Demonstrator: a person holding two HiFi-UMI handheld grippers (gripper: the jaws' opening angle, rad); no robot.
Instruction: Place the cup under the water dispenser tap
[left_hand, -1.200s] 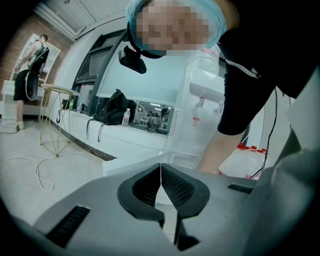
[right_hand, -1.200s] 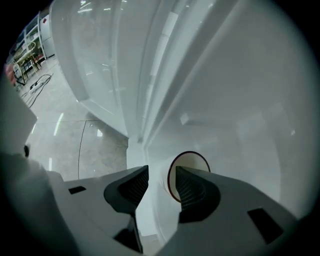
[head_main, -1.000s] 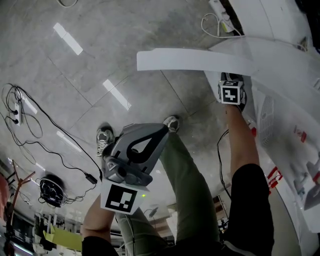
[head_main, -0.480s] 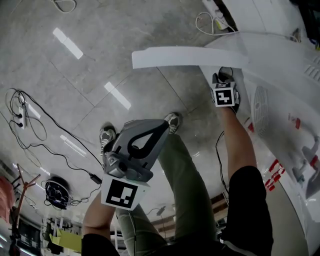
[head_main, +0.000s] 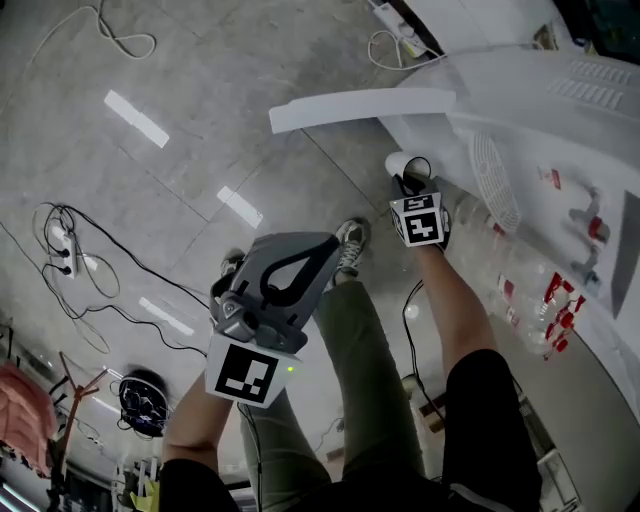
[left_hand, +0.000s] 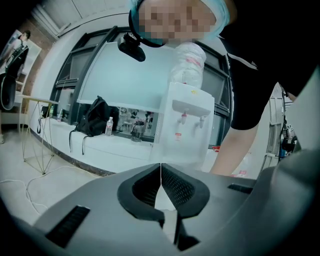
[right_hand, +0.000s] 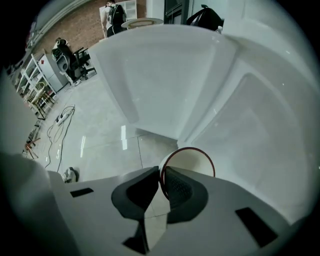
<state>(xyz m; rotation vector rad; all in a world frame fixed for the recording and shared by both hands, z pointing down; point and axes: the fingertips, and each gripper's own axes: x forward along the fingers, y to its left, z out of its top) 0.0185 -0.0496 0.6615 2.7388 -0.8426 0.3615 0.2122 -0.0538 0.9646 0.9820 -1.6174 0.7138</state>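
A white paper cup with a red rim (right_hand: 192, 162) hangs from my right gripper (right_hand: 161, 173), whose jaws have just closed and now pinch the cup's wall at the rim. In the head view the cup (head_main: 403, 164) shows beyond the right gripper (head_main: 412, 185), next to the white water dispenser (head_main: 540, 130); its taps (head_main: 585, 215) are further right. My left gripper (head_main: 322, 243) is held over the person's legs, shut and empty. In the left gripper view its pads meet (left_hand: 160, 167), and the dispenser (left_hand: 184, 127), bottle on top, stands ahead.
A white curved panel (head_main: 360, 105) juts out left of the dispenser. Cables (head_main: 70, 240) and a power strip (head_main: 385, 12) lie on the tiled floor. Packed water bottles (head_main: 505, 285) sit by the dispenser's foot. A black bag (left_hand: 95, 117) rests on a low counter.
The right gripper has risen away from the dispenser's foot with the cup now in its jaws. The left gripper has lifted a little. The head view has swung, and the taps now show.
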